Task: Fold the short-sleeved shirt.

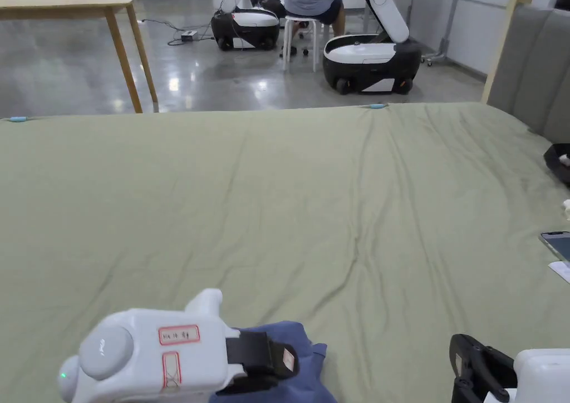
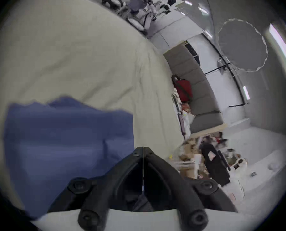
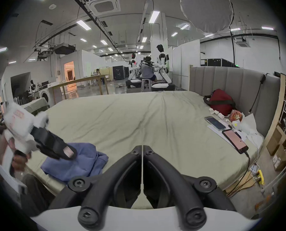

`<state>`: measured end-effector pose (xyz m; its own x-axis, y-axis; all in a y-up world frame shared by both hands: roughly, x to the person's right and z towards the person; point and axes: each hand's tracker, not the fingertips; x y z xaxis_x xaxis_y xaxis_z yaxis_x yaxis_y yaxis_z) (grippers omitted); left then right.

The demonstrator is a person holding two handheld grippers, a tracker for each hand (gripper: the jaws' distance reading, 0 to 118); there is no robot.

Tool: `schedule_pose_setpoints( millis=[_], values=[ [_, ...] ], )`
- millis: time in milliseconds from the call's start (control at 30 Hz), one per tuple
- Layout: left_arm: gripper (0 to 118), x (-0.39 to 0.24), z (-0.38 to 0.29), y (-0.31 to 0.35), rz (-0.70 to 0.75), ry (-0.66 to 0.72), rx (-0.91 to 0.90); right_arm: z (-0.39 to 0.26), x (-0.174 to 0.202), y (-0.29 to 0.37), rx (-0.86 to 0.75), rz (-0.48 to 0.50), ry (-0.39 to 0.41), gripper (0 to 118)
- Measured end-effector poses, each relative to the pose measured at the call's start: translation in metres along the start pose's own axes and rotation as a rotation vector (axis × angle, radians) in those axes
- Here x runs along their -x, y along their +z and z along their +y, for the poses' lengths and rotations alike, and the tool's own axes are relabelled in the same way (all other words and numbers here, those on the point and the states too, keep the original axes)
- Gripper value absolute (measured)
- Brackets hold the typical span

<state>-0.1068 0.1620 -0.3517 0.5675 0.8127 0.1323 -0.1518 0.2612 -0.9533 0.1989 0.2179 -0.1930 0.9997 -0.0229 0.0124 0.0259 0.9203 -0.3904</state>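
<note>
Your blue shirt [image 1: 278, 359] lies in a soft heap at the near edge of the bed [image 1: 289, 198], down by your left side. It is still bunched up and not spread flat, so no fold looks done yet. Almost the whole job is left.

Your left gripper [image 1: 281, 359] is right over the heap. Its jaws are closed together, tip to tip. In the left gripper view a thin line runs between them, but you cannot tell if any cloth is pinched there.

Your right gripper [image 3: 142, 148] is off to the side, apart from the shirt, above bare sheet. Its jaws are closed too, and they hold nothing.

It looks like you must first spread the shirt out flat on the bed. Then you can fold the sleeves in and fold the body over.
</note>
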Motion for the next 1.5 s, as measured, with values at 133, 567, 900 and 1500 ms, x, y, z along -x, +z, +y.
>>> schedule_pose_setpoints(
  millis=[133,567,900,1500],
  values=[
    [0,0.038,-0.015,-0.048,0.09,-0.017,0.073,-0.002,0.003,-0.002,0.041,0.032,0.0,2],
    [0,0.008,0.002,0.104,0.081,-0.149,-0.161,0.007,0.045,-0.111,0.359,0.741,-0.334,2],
    [0,0.076,-0.001,0.15,0.195,-0.064,-0.162,-0.073,0.047,-0.234,0.783,1.121,-0.687,2],
    [31,0.148,0.023,0.068,-0.005,0.053,-0.004,-0.072,0.036,-0.229,0.755,1.147,-0.777,2]
  ],
)
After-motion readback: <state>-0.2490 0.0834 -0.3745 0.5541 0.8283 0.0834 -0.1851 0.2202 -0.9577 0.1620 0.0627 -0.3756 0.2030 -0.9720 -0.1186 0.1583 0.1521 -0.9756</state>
